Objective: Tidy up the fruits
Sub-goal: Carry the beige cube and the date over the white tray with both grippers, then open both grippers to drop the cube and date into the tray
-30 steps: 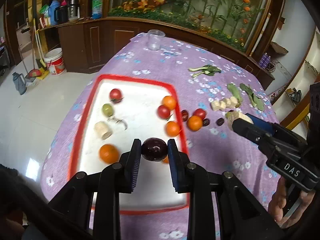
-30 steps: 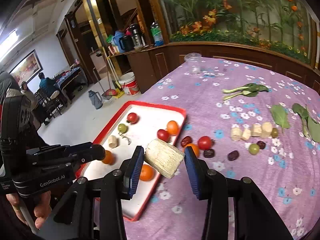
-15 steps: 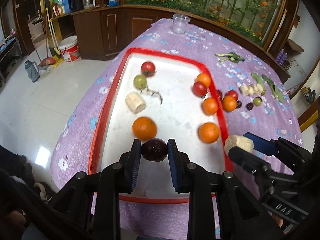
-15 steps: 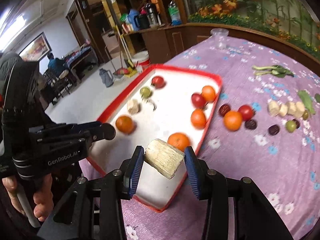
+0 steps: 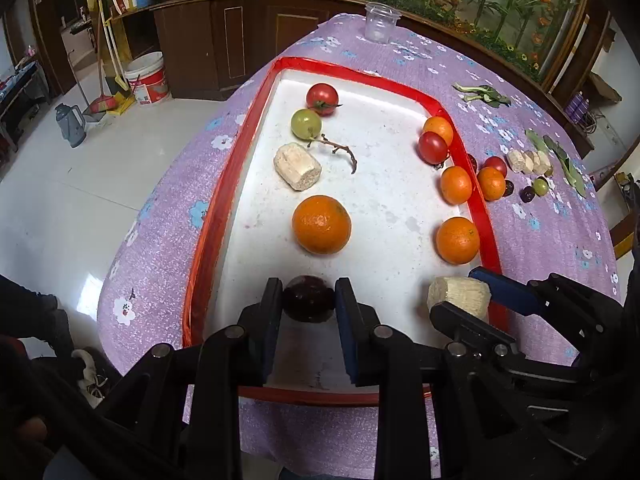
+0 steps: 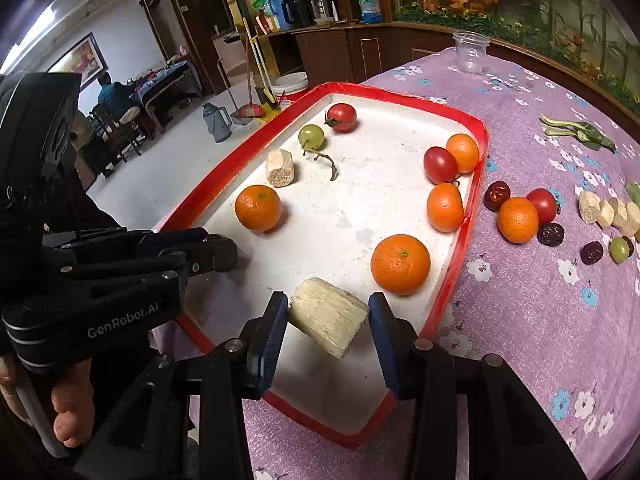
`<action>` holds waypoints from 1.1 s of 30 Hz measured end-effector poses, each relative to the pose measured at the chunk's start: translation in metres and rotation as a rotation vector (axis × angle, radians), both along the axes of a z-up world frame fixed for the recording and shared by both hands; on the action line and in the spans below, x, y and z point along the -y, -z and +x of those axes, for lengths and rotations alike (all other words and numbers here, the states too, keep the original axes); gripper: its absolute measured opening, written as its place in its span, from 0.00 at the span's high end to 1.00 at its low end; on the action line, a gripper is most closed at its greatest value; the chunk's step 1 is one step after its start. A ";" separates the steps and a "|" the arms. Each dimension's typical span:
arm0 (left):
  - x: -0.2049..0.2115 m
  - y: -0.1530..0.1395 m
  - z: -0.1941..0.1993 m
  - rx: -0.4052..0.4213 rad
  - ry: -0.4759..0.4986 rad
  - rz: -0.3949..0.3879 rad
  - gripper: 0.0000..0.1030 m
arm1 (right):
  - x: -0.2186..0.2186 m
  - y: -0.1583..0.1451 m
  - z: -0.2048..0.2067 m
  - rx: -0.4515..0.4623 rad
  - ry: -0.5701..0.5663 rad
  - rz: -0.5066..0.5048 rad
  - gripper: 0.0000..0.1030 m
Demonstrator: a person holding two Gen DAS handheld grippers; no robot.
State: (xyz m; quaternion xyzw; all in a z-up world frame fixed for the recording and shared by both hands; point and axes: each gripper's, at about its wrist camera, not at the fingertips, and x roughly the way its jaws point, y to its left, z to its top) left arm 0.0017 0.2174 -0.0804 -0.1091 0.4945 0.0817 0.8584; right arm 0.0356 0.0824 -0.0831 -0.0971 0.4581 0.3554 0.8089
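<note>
Left gripper (image 5: 308, 306): black two-finger tool with blue pads, low centre of the left wrist frame; we find it pinching a dark purple round fruit (image 5: 308, 298).
Right gripper (image 6: 327, 316): matching tool, low centre of the right wrist frame; we find it clamped on a pale fibrous cut cane segment (image 6: 328, 314), held tilted.
Tray (image 5: 224, 196): white rectangular tray with red rim on the purple flowered tablecloth (image 5: 540, 248); both held items hang over its near end.
Tray contents: we count a large orange (image 5: 321, 224) at centre, another cane piece (image 5: 297, 166), a green grape (image 5: 305, 124) with bare stem, a red tomato (image 5: 321, 98), and more oranges and a tomato along the right rim.
Outside tray: orange, tomato, dark dates, cane pieces and a grape lie at right of frame on the cloth.
Step in hand: we judge both items are being brought in for placing.
Next move: we would lower each to a bare white patch near its own kind, then part the fingers, watching the round fruit for rolling.
</note>
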 end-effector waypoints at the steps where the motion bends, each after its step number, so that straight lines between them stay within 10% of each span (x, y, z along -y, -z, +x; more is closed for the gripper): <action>1: 0.000 0.001 0.000 -0.004 -0.001 -0.002 0.77 | -0.001 0.001 0.000 0.001 -0.001 -0.004 0.59; 33: 0.000 -0.007 -0.009 0.073 0.025 -0.086 0.60 | 0.007 -0.004 -0.003 0.012 0.001 0.020 0.44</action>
